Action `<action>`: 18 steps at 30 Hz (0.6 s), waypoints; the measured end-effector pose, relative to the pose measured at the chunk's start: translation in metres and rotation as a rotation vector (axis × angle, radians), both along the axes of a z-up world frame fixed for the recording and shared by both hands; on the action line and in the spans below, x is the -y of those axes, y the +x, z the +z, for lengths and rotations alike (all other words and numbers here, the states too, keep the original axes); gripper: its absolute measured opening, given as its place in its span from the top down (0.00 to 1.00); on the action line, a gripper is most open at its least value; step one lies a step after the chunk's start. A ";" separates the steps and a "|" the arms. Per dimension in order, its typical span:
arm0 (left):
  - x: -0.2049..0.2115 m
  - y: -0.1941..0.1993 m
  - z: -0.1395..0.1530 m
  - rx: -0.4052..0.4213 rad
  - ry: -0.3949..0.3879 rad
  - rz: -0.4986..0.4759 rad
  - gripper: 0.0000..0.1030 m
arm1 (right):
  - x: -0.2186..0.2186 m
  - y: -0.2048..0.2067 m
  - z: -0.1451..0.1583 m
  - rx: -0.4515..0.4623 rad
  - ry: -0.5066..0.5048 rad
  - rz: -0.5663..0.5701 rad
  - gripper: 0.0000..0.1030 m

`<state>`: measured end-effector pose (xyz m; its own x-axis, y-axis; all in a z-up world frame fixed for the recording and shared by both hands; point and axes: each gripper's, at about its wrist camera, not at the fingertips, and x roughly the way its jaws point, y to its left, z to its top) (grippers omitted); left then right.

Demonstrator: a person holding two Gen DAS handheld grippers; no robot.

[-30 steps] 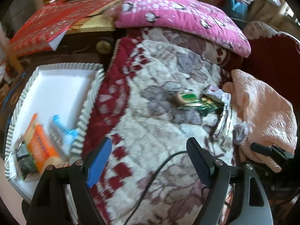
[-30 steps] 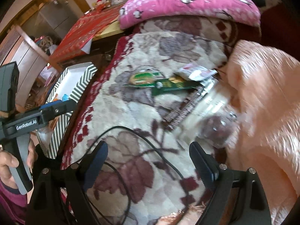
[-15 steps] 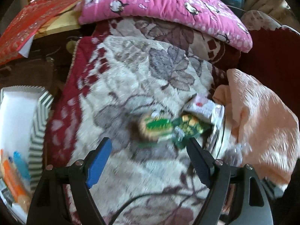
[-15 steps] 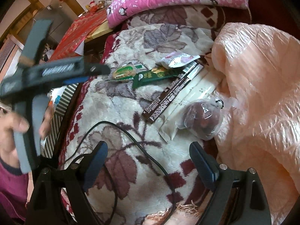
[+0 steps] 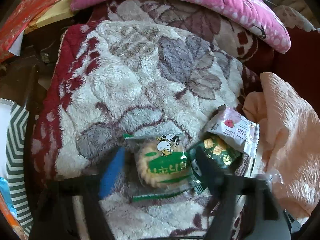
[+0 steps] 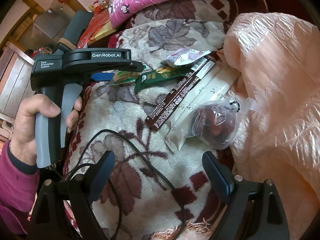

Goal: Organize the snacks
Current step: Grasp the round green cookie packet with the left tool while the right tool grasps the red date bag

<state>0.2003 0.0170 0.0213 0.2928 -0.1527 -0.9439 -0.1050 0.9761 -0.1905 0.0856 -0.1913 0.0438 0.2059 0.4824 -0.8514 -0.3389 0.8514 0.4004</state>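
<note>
The left tool (image 5: 160,162) stood wide open astride the wrapped biscuit (image 5: 163,165) on the fleece blanket (image 5: 124,80), apparently positioned to pinch it, while the right tool (image 6: 158,170) hung open and empty short of the remaining snacks.

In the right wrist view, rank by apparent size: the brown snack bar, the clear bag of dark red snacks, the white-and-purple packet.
1. brown snack bar, longest.
2. clear bag of dark red snacks, bulkier though nearer the camera, so close to first.
3. white-and-purple packet, smallest, though farthest.
</note>
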 end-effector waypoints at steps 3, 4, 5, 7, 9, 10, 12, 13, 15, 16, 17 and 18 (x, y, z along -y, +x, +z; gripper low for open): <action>0.003 0.000 -0.002 0.012 0.012 -0.029 0.53 | -0.001 0.001 -0.002 -0.005 -0.002 0.002 0.11; 0.002 -0.001 -0.002 0.019 0.015 -0.029 0.53 | -0.001 0.002 -0.002 -0.006 -0.002 0.002 0.11; 0.000 -0.002 -0.002 0.021 0.012 -0.023 0.53 | -0.001 0.002 -0.002 -0.006 -0.002 0.000 0.11; -0.003 -0.006 0.002 0.027 0.005 -0.012 0.53 | -0.002 0.003 -0.002 -0.002 -0.005 -0.003 0.11; -0.008 -0.012 0.009 0.044 0.015 -0.009 0.53 | 0.000 0.003 -0.001 0.011 -0.015 -0.012 0.11; -0.009 -0.015 0.012 0.054 0.021 -0.009 0.53 | 0.002 0.003 0.001 0.020 -0.015 -0.023 0.11; -0.012 -0.021 0.020 0.072 0.024 -0.011 0.53 | 0.012 0.006 0.003 0.038 -0.002 -0.078 0.11; -0.013 -0.025 0.023 0.079 0.024 -0.014 0.53 | 0.016 0.008 0.003 0.037 0.004 -0.101 0.11; -0.012 -0.034 0.029 0.096 0.031 -0.031 0.53 | 0.024 0.011 0.000 0.021 0.008 -0.136 0.11; -0.011 -0.038 0.031 0.101 0.034 -0.041 0.53 | 0.027 0.012 -0.002 0.018 0.008 -0.151 0.11; -0.010 -0.042 0.033 0.105 0.035 -0.051 0.53 | 0.030 0.012 -0.003 0.019 0.004 -0.164 0.11; -0.009 -0.046 0.034 0.106 0.032 -0.056 0.53 | 0.032 0.014 -0.005 0.021 -0.002 -0.177 0.11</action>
<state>0.1542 0.0262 0.0558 0.3833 -0.1421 -0.9126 -0.0306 0.9856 -0.1663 0.0995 -0.2233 0.0385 0.3048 0.4353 -0.8471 -0.1923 0.8993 0.3929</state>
